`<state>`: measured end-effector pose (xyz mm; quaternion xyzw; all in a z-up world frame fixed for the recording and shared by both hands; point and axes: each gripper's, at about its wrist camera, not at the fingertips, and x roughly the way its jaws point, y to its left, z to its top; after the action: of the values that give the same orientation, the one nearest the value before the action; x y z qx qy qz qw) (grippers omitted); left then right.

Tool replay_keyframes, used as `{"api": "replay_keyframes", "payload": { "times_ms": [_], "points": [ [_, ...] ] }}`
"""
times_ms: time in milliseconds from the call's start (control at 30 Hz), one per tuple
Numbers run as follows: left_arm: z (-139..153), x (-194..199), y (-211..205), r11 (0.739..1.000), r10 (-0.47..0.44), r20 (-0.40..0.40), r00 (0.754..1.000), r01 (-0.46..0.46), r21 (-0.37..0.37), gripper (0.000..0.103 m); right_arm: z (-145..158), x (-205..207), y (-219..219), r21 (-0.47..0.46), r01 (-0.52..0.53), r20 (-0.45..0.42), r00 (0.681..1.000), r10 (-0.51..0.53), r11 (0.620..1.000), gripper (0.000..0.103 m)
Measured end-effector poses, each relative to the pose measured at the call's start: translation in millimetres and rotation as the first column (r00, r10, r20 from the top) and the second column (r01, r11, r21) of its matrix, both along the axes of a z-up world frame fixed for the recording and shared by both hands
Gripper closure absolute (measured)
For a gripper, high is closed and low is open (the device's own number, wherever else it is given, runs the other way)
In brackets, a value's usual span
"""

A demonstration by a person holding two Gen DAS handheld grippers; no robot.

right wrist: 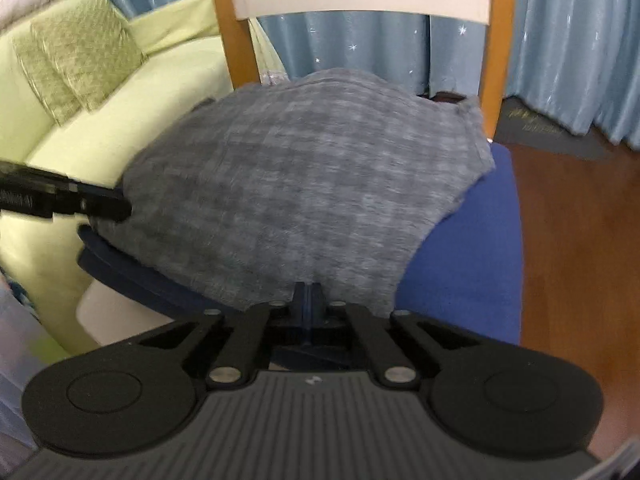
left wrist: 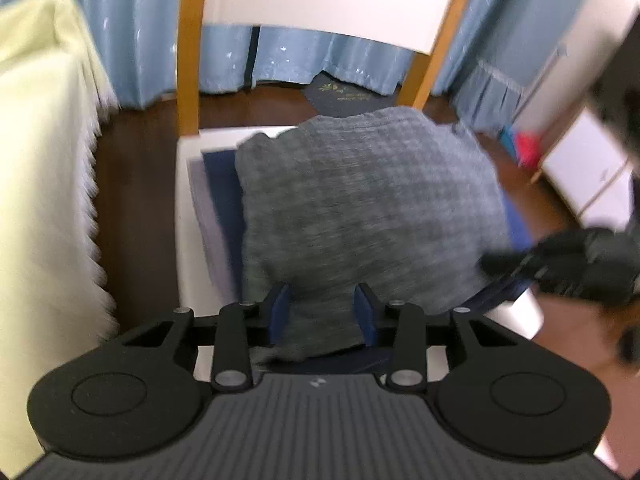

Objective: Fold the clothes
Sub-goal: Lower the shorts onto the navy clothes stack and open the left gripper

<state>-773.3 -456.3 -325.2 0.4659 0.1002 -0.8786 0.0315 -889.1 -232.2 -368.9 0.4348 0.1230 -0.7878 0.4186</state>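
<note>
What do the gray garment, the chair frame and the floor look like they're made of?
The gray garment looks like a soft knit, judging by its heathered, faintly checked weave and limp drape. The chair frame seems to be wood with a smooth orange-tan finish. The floor looks like dark, polished wood or laminate; blur leaves this open.

Beyond fingertips: wooden chair (right wrist: 498, 40) w/ white backrest, blue seat pad (right wrist: 472, 240). Behind, light-blue star curtains (right wrist: 352, 48). Left of fingers, pale-green sofa (right wrist: 120, 120) w/ cushion (right wrist: 76, 52). Dark wood floor (right wrist: 580, 240) right. White cabinet (left wrist: 580, 168) far right.
</note>
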Motion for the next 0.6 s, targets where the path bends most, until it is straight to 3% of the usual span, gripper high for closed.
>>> {"api": "replay_keyframes", "payload": {
  "times_ms": [100,233,433,600],
  "points": [
    [14.2,9.2,9.6,0.999,-0.025,0.028,0.999,0.026,-0.026,0.058,12.0,4.3,5.6,0.058,0.008,-0.060,0.998,-0.004,0.998,0.102],
    [14.9,1.6,33.0,0.993,-0.071,0.088,0.994,0.079,-0.092,0.053,27.5,14.5,8.5,0.059,-0.043,-0.135,0.990,0.051,0.997,0.072],
    [8.3,-16.5,46.6,0.991,0.025,0.164,0.986,-0.002,-0.137,0.049,31.7,21.8,1.7,0.058,-0.045,-0.107,0.993,0.051,0.997,0.072],
    [6.7,-22.1,48.1,0.990,0.025,0.178,0.984,0.000,-0.140,0.047,35.2,19.7,5.9,0.060,-0.043,-0.110,0.993,0.049,0.997,0.072]
  ]
}}
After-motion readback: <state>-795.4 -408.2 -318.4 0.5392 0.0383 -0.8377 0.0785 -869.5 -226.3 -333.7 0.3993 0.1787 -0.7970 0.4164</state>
